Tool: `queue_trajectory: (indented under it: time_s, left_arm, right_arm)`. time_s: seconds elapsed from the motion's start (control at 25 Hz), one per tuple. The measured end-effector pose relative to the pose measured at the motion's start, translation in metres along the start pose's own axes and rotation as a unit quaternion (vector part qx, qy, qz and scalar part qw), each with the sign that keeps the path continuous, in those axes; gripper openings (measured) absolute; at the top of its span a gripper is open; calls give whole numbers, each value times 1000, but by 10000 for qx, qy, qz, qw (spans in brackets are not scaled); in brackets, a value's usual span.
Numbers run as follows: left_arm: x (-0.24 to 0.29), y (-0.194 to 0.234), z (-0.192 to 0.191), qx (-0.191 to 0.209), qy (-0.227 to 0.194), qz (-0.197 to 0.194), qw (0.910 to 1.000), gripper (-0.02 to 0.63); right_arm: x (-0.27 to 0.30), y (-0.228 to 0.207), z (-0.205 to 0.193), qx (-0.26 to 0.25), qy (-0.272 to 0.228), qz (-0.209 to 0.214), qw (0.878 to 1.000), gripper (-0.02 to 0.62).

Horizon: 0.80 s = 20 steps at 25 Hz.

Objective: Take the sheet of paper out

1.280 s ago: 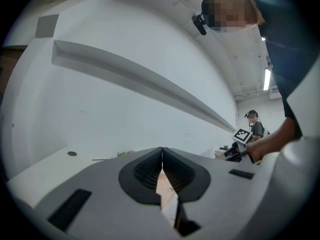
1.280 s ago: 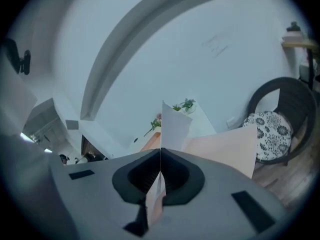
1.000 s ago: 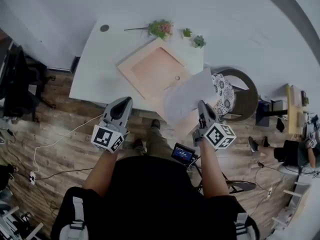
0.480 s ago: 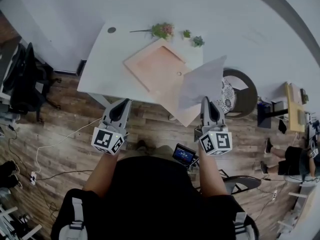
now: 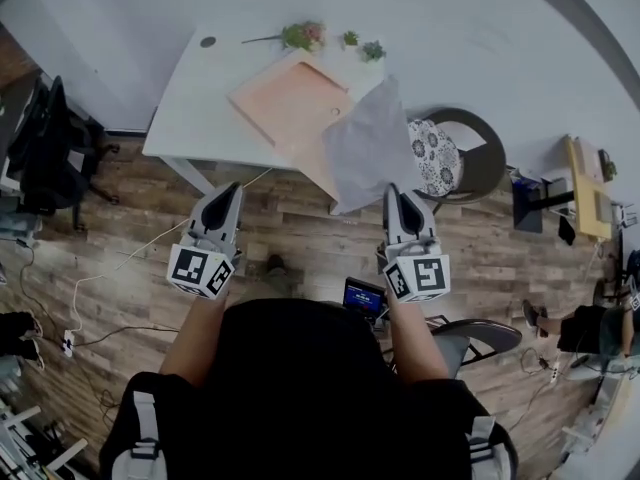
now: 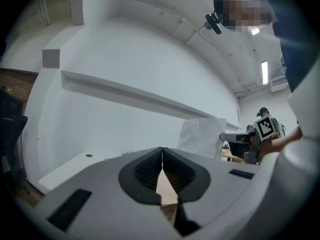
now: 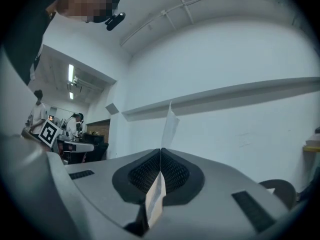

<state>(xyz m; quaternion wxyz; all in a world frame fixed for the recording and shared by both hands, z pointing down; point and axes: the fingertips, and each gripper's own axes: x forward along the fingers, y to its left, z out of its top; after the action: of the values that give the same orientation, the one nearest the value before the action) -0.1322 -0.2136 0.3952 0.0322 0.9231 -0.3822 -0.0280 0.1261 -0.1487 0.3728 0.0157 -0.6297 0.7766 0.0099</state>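
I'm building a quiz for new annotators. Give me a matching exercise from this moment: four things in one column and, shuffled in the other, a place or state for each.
Things
1. sheet of paper
2. pink folder
3. left gripper
4. patterned cushion

Places or states
a. on the round chair
b. shut, holding nothing
c. clamped in the right gripper
d. lying on the white table

Pairs: 1-c, 2-d, 3-b, 4-a
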Motion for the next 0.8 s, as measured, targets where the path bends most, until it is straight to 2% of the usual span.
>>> queue_trajectory:
  time_s: [0.48,0.8]
  left_arm:
    - [-77,-126,-22,-30,97,53,9999,3]
    - [-130,-163,-26,-3,224,124,9997,5]
  right_arm:
    - [-140,3,-20,89,31,146,9998,12]
    - [-193,21,-43,363,263,181,9988,12]
